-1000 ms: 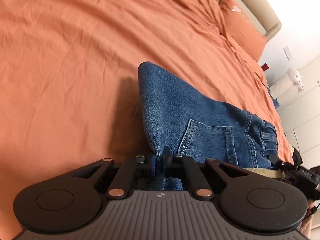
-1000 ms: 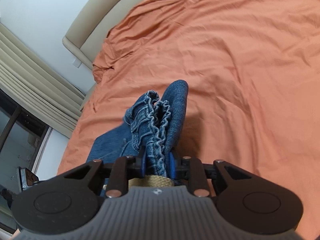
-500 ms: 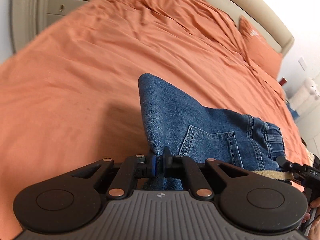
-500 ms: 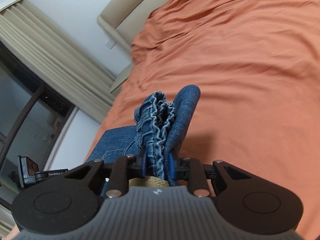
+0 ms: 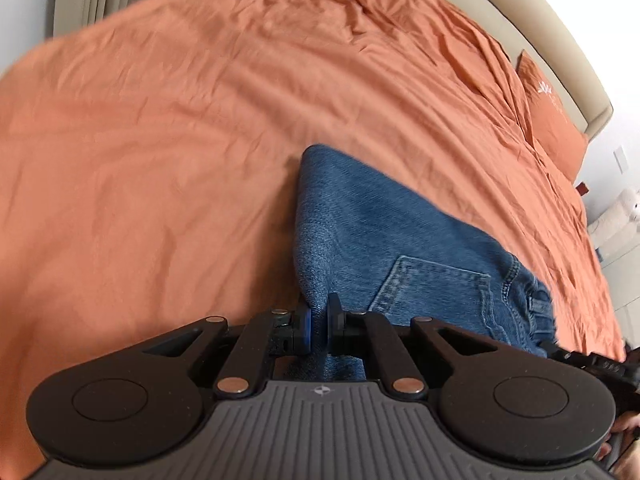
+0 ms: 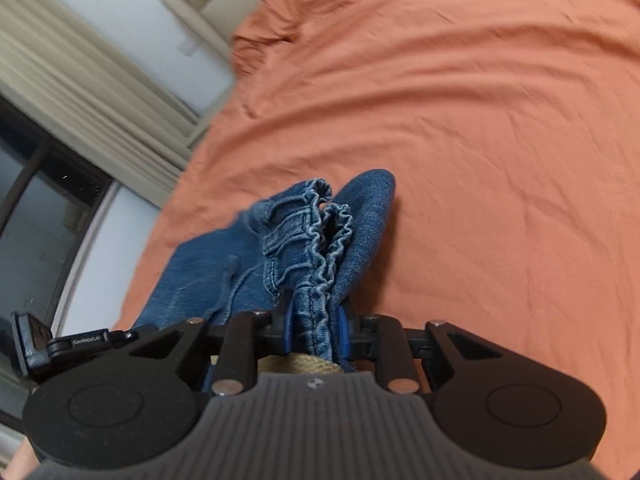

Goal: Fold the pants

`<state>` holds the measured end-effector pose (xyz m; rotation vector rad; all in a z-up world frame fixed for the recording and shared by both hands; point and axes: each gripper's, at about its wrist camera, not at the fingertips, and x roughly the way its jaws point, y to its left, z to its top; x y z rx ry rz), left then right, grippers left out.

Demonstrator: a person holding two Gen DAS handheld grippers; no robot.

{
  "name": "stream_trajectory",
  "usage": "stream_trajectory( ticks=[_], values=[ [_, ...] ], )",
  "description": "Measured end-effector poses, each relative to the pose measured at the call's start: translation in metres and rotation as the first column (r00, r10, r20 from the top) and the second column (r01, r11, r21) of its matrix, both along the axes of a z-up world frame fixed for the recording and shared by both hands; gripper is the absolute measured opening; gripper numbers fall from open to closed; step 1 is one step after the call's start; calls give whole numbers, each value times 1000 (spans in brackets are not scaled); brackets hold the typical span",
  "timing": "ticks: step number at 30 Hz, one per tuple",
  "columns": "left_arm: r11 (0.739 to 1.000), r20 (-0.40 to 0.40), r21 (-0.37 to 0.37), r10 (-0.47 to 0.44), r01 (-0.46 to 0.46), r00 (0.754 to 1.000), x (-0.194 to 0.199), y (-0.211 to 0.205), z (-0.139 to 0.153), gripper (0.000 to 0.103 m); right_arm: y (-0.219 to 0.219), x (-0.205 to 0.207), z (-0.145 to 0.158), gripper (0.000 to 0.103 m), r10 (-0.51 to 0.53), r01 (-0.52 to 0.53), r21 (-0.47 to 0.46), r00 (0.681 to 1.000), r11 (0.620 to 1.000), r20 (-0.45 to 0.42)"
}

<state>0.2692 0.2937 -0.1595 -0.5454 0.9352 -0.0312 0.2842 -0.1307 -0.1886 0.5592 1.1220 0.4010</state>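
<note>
Blue denim pants (image 5: 384, 240) hang folded between my two grippers above an orange bed sheet (image 5: 160, 140). My left gripper (image 5: 318, 322) is shut on a folded edge of the denim, near a back pocket (image 5: 432, 288). In the right wrist view my right gripper (image 6: 312, 328) is shut on the gathered elastic waistband (image 6: 324, 240) of the pants (image 6: 208, 264), thick cloth bunched between its blue pads. A tan strap lies under the right fingers. The other gripper shows at the far edge of each view.
The bed sheet (image 6: 480, 140) fills both views. An orange pillow (image 5: 552, 120) and a beige headboard (image 5: 560, 40) lie at the far right. Curtains (image 6: 80, 80) and a dark window (image 6: 32, 220) stand left of the bed. A white plush toy (image 5: 624, 216) sits beyond the bed.
Both grippers have carried the pants sideways across the bed and slightly lower; the window, curtains and bed edge have come into view. Both grips on the denim are unchanged.
</note>
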Motion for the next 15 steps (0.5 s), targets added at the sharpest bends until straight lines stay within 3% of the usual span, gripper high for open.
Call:
stream_trajectory(
  ticks=[5, 9, 11, 13, 15],
  values=[
    [1000, -8, -26, -2, 2, 1000, 2, 4, -11, 11, -3, -3, -17, 17, -33, 33, -15, 999, 999, -15],
    [1000, -30, 1, 12, -12, 999, 2, 2, -4, 24, 2, -4, -11, 20, -28, 28, -59, 1000, 998, -9],
    [999, -35, 39, 26, -25, 999, -1, -1, 7, 24, 8, -3, -3, 27, -13, 13, -110, 1000, 994, 2],
    [995, -19, 98, 29, -27, 999, -7, -2, 18, 26, 16, -2, 10, 45, -4, 9, -180, 1000, 984, 28],
    [989, 5, 143, 39, -40, 999, -17, -3, 33, 31, 18, -6, 25, 55, 9, 6, -232, 998, 973, 64]
  ],
)
